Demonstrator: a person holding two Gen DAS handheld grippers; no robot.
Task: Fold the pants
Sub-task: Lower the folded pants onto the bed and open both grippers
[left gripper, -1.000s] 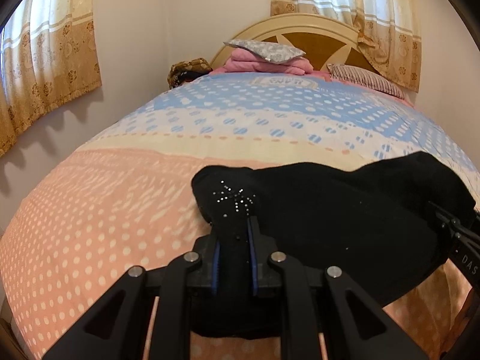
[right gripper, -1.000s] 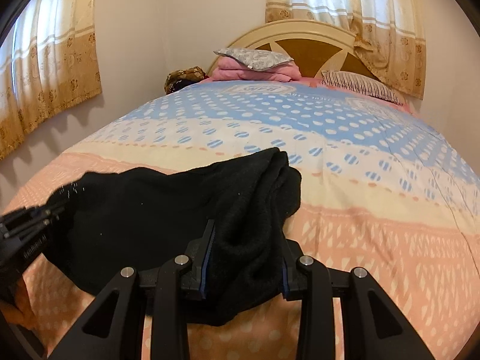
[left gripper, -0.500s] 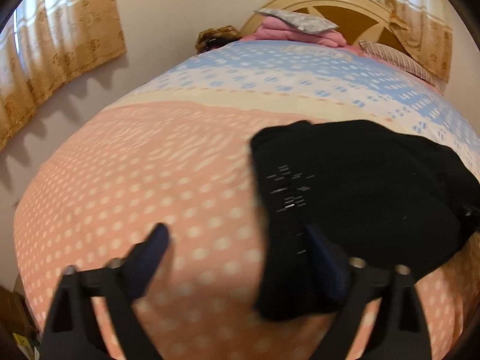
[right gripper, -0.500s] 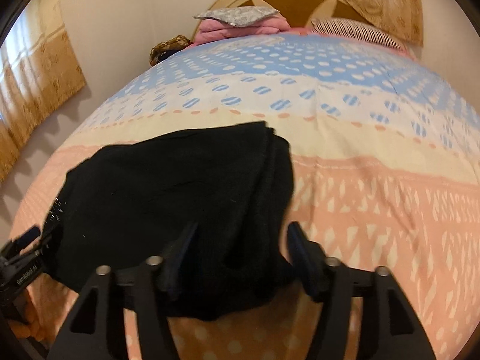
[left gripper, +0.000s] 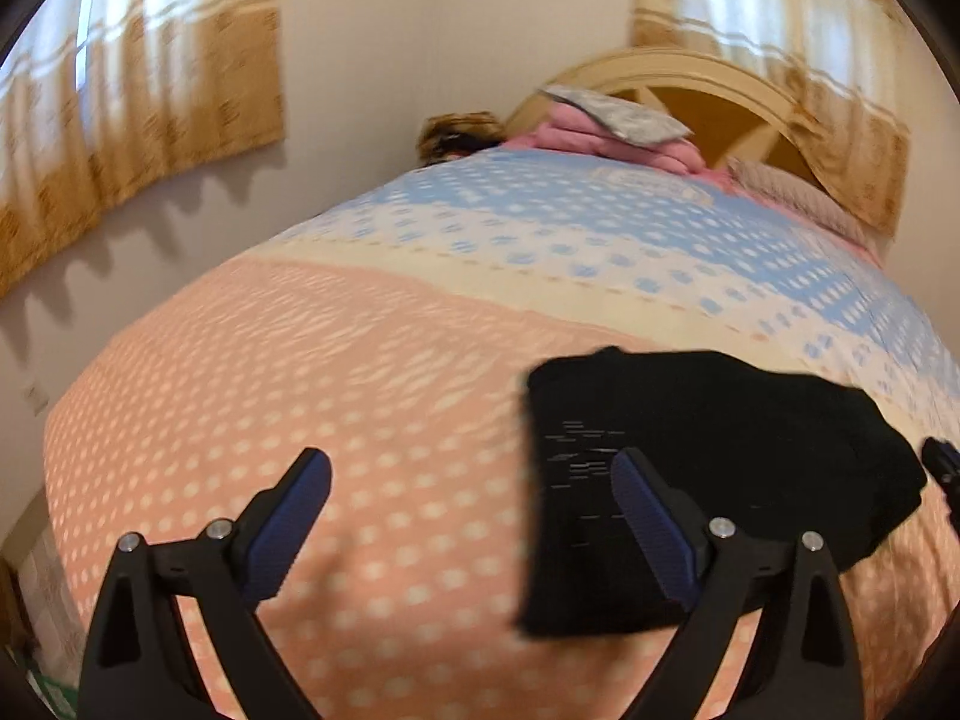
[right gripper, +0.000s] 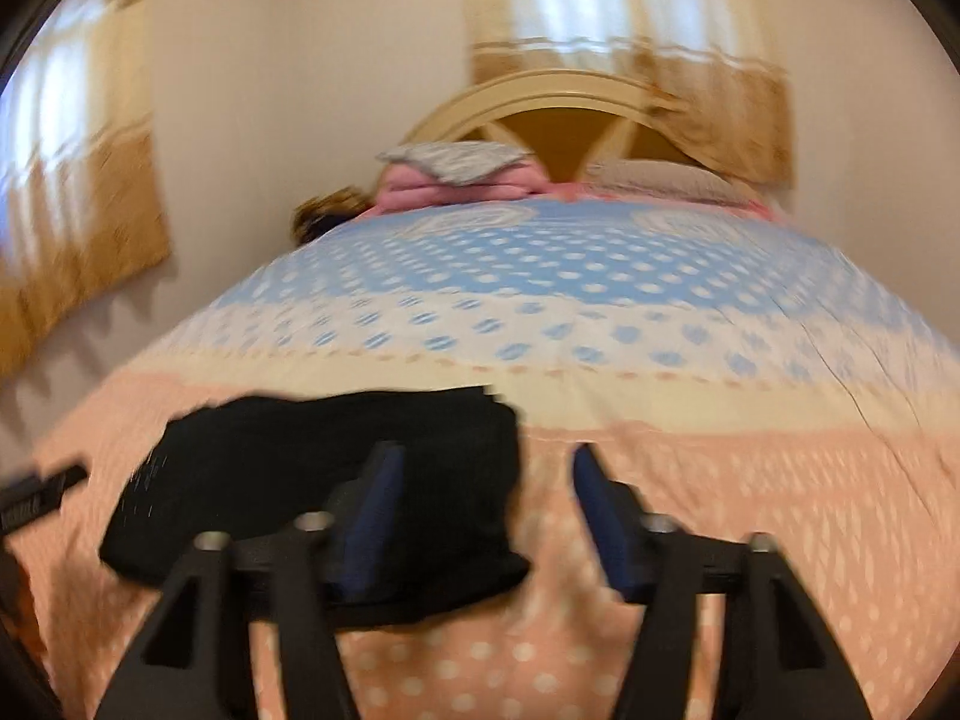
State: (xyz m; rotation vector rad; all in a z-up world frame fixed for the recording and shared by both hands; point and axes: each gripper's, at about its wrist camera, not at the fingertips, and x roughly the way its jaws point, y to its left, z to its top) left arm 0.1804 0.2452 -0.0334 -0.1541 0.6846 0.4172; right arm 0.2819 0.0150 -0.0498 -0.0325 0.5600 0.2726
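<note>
The black pants (left gripper: 708, 468) lie folded in a compact bundle on the pink dotted part of the bedspread (left gripper: 300, 372); they also show in the right wrist view (right gripper: 336, 480). My left gripper (left gripper: 474, 480) is open and empty, raised above the bed beside the bundle's left edge. My right gripper (right gripper: 486, 492) is open and empty, above the bundle's right edge. The right gripper's tip (left gripper: 942, 468) shows at the far right of the left wrist view, and the left gripper's tip (right gripper: 42, 492) shows at the far left of the right wrist view.
The bedspread turns cream, then blue (right gripper: 540, 258) toward the headboard (right gripper: 564, 114). Pink folded blankets with a grey pillow (right gripper: 462, 171) sit at the head. Curtained windows (left gripper: 120, 90) are on the left wall and behind the headboard.
Both grippers opened and let go of the pants, then pulled back and up from the bundle. The pants now lie flat on the bed.
</note>
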